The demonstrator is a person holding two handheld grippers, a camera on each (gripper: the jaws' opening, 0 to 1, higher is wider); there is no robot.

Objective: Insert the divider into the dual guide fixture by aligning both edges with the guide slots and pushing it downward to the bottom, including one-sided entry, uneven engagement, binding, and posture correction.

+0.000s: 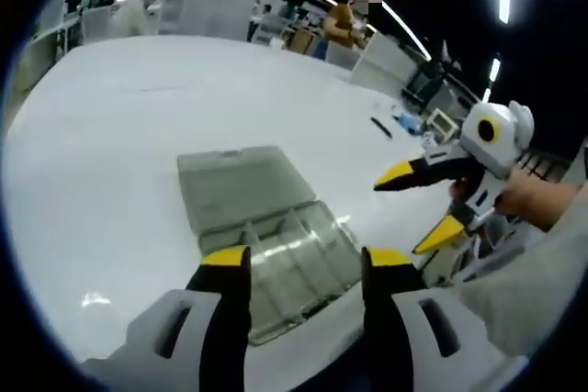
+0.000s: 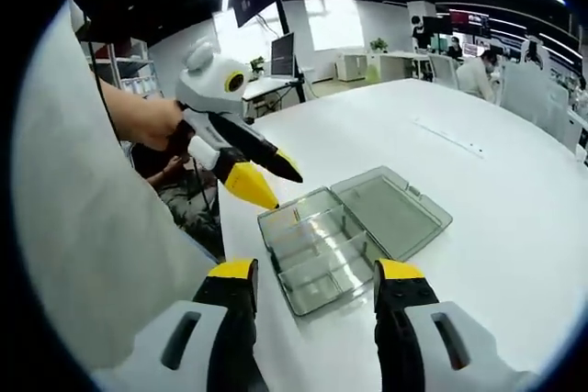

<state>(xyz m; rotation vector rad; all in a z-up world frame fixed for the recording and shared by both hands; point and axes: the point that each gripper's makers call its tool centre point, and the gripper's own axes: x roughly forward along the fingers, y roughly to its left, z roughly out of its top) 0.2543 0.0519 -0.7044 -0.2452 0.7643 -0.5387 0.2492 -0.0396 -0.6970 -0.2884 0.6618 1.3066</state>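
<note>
One clear plastic compartment box (image 1: 276, 250) lies open on the white counter (image 1: 101, 162), its flat lid (image 1: 241, 185) folded out beside the tray. In the left gripper view the tray sits just ahead of the left gripper (image 1: 306, 263), between and slightly beyond its two yellow-tipped jaws, which stand wide apart with nothing between them. In the right gripper view the same box (image 2: 322, 250) lies just past the right gripper (image 2: 317, 274), whose jaws are likewise spread wide and empty; the lid (image 2: 393, 210) lies on the far right side of the tray.

The right gripper (image 1: 423, 204) enters the left gripper view from the right, held in a hand (image 1: 533, 197), raised above the counter and apart from the box, its jaws open. The left gripper (image 2: 266, 176) enters the right gripper view from the left, held by a hand (image 2: 147, 121), hovering near the tray's far-left corner without touching it.

Thin clear partitions (image 2: 342, 245) split the tray into several cells, but their exact count is hard to make out through the transparent plastic. Whether a loose divider is among them cannot be told. A pale sleeve (image 2: 83, 227) covers the left of the right gripper view. Small dark items (image 1: 381, 126) on the far counter are too small to identify.
</note>
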